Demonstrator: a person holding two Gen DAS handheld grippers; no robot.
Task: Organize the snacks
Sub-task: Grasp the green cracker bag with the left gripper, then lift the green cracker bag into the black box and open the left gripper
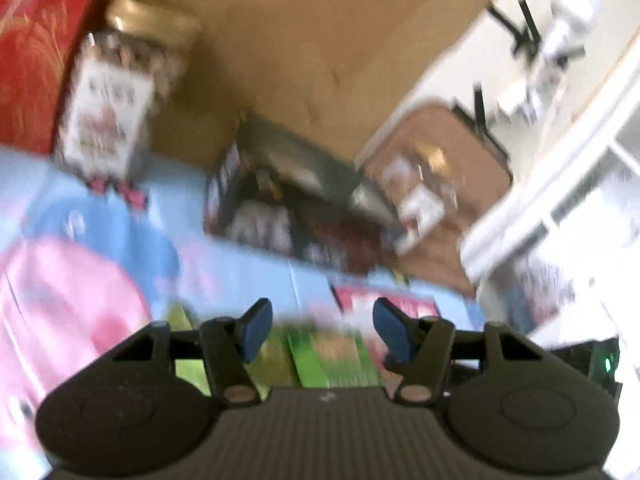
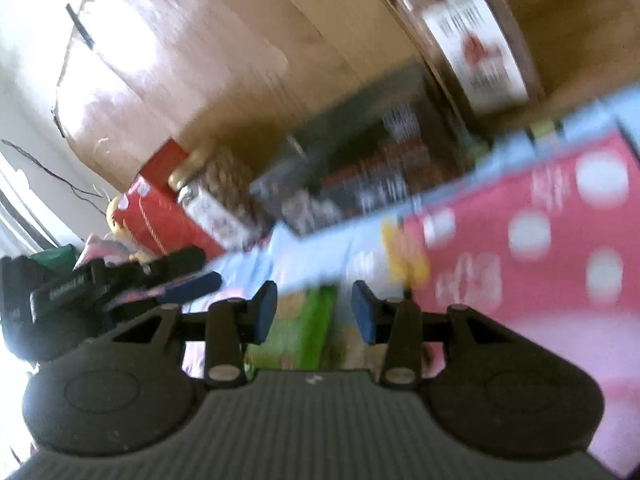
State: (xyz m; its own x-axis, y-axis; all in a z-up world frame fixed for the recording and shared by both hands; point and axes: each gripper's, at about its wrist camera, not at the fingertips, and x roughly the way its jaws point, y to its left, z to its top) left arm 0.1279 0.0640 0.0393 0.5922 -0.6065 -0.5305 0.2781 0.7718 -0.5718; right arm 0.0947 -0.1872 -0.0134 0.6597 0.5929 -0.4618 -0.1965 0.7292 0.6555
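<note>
Both views are motion-blurred. My left gripper (image 1: 320, 326) is open and empty above a large pink and light-blue cartoon box (image 1: 80, 280); a green snack pack (image 1: 332, 356) lies between its blue pads. A clear nut jar with a white label (image 1: 108, 112) and a dark snack box (image 1: 288, 208) stand behind. My right gripper (image 2: 314, 314) is open and empty over the same box (image 2: 540, 232), with the green pack (image 2: 304, 328) between its pads. The dark box (image 2: 360, 184), one jar (image 2: 468, 40) and a second jar (image 2: 216, 196) show beyond. The left gripper (image 2: 132, 284) shows at the left.
A big cardboard box (image 1: 320, 40) stands behind the snacks and also shows in the right wrist view (image 2: 200, 60). A red box (image 1: 36, 48) stands at the far left. A brown packet (image 1: 436, 184) lies at the right near white furniture (image 1: 560, 184).
</note>
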